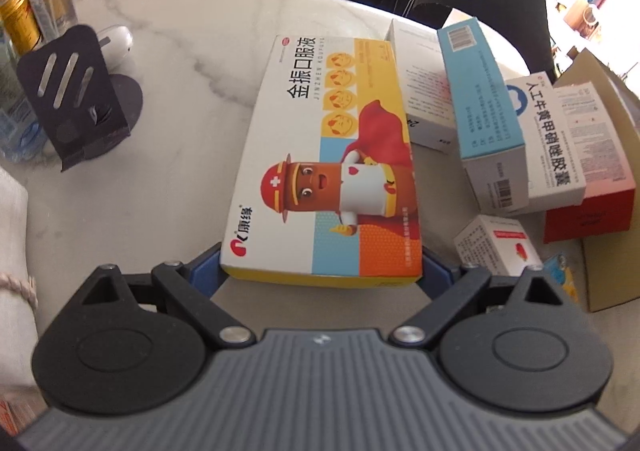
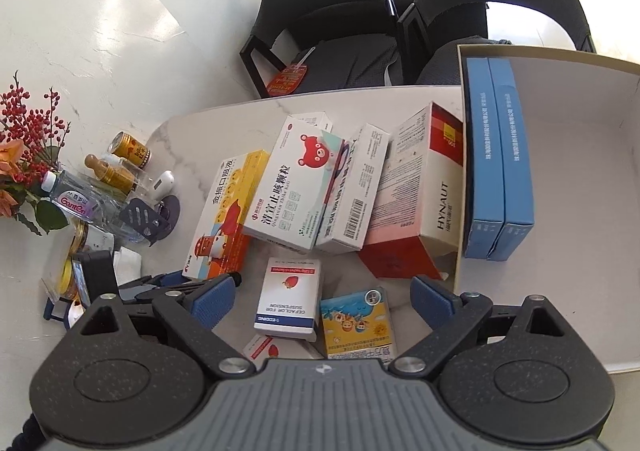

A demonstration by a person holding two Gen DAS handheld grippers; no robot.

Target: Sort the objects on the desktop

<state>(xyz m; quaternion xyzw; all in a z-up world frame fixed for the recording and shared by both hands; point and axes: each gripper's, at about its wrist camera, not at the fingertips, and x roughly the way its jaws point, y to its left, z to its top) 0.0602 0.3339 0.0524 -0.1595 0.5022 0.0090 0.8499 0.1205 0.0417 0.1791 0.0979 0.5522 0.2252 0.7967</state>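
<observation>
A large yellow and orange medicine box (image 1: 320,155) with a cartoon figure lies flat on the marble table (image 1: 180,35). My left gripper (image 1: 320,275) is shut on its near end, one blue finger against each side. In the right wrist view the same box (image 2: 228,211) lies left of a pile of boxes, among them a white one with a red bear (image 2: 296,187) and a HYNAUT box (image 2: 424,187). My right gripper (image 2: 322,301) hangs open above a small strawberry box (image 2: 290,295) and a yellow box with cartoon children (image 2: 358,325), holding nothing.
An open cardboard box (image 2: 568,231) at the right holds two blue boxes (image 2: 500,159) on edge. Bottles (image 2: 120,171), a black stand (image 1: 72,91), a white device (image 1: 116,39) and red-berry flowers (image 2: 24,155) crowd the table's left. Two dark chairs (image 2: 328,11) stand behind the table.
</observation>
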